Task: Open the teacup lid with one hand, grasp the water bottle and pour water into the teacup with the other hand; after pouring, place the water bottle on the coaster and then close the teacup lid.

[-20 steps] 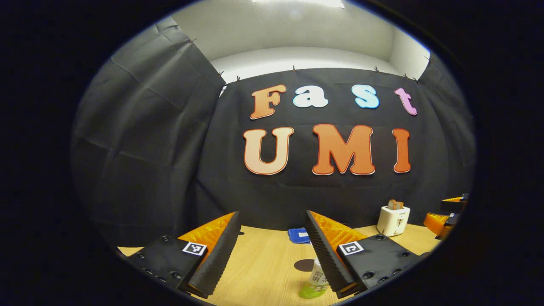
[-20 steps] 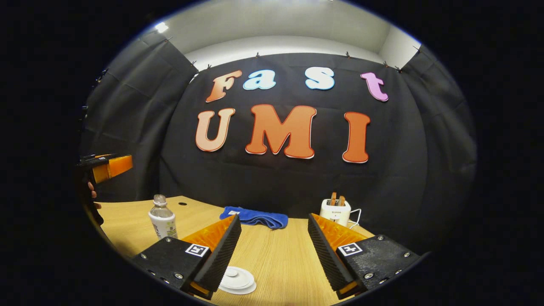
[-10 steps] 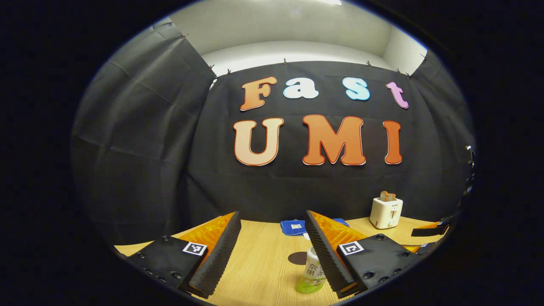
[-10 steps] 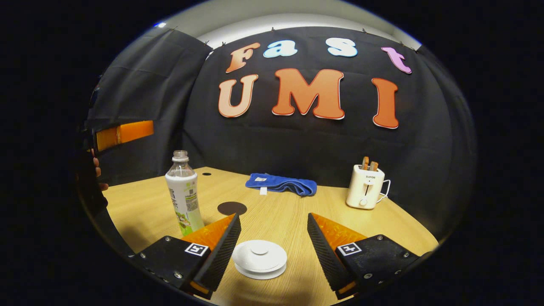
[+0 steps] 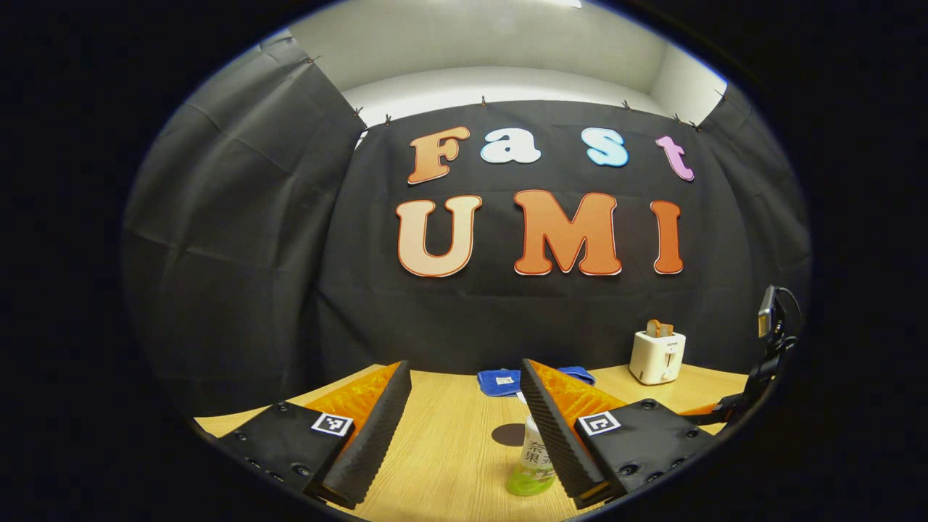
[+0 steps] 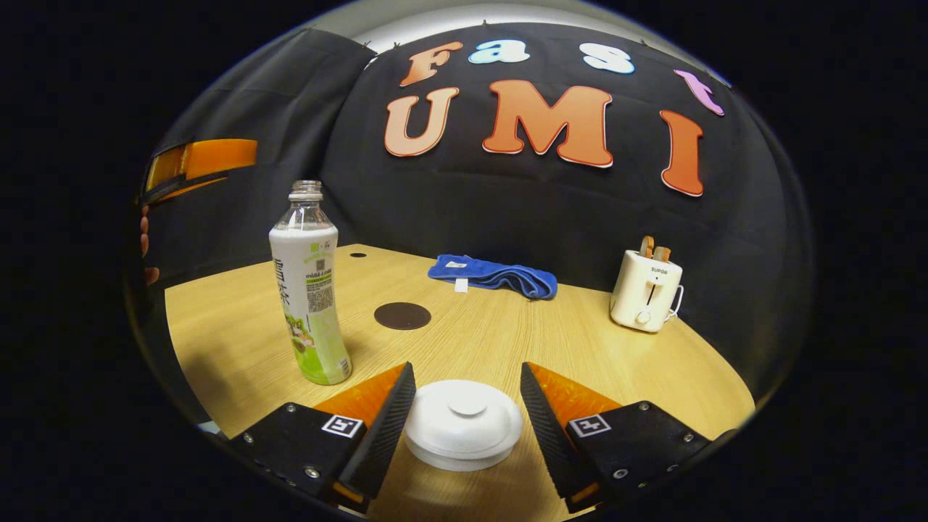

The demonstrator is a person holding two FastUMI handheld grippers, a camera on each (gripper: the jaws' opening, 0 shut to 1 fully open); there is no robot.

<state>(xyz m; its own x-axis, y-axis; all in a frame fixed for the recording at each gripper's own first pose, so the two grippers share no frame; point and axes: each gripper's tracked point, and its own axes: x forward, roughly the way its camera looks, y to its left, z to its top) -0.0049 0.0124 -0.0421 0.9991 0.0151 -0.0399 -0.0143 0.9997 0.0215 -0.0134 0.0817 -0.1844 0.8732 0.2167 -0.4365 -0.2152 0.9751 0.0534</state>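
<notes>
Lowered and tipped downward since a second ago, the right gripper (image 6: 464, 428) now brackets the white teacup lid (image 6: 464, 424), which a second back showed small at the foot of the right gripper view; its fingers stand apart, one on either side of the lid, and whether they touch its rim cannot be told. Only the lid's domed top and knob are plain; the cup beneath it is hidden. To the lid's left in that view the water bottle (image 6: 308, 286) stands upright and uncapped on the wooden table (image 6: 602, 362), with the dark round coaster (image 6: 402, 316) lying flat a little beyond it, apart from both. Farther back lie a folded blue cloth (image 6: 493, 276) and, to the right, a white toaster (image 6: 645, 291) with slices in its slots. At the left edge of the right gripper view, part of the other gripper and a person's fingertips (image 6: 145, 232) hang above the table. In the left gripper view the left gripper (image 5: 464, 435) has shifted only slightly, its fingers spread wide and holding nothing, with the bottle's lower body (image 5: 535, 464) partly hidden behind the right-hand finger and the coaster (image 5: 507, 434) just past it.
</notes>
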